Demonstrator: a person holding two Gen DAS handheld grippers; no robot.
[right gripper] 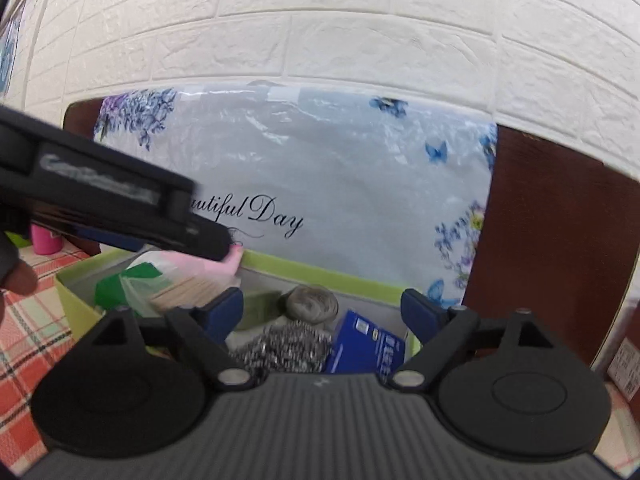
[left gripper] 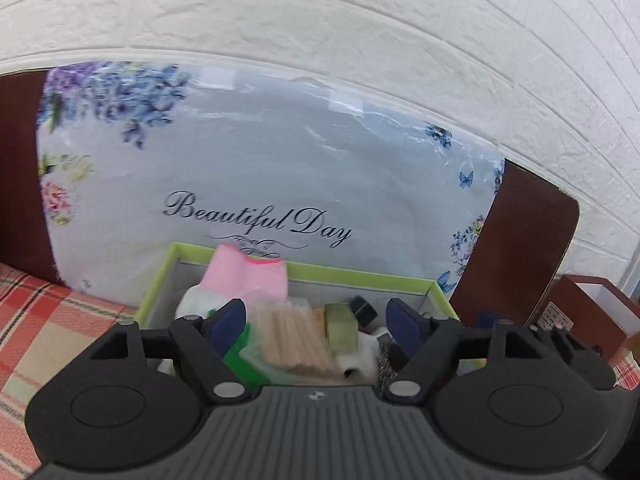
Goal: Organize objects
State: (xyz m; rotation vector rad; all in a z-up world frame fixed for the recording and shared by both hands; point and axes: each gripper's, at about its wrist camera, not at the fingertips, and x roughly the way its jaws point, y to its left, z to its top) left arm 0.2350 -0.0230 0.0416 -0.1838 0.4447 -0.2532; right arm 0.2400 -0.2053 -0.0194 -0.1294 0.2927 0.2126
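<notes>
A green-rimmed box (left gripper: 362,275) stands on the checked cloth, full of small items: a pink sock (left gripper: 248,276), a bundle of wooden sticks (left gripper: 294,334), a green bag (left gripper: 240,356). My left gripper (left gripper: 318,320) hangs open and empty above the box. In the right wrist view the same box (right gripper: 320,271) holds a steel scourer (right gripper: 286,346), a grey ball (right gripper: 310,304) and a blue carton (right gripper: 366,344). My right gripper (right gripper: 322,312) is open and empty over them. The left gripper's black body (right gripper: 108,204) crosses at the left.
A plastic-wrapped floral panel reading "Beautiful Day" (left gripper: 260,184) leans on a brown board (right gripper: 548,248) against the white brick wall. A brown and white box (left gripper: 592,316) stands at the right. A pink cup (right gripper: 46,240) stands at the far left.
</notes>
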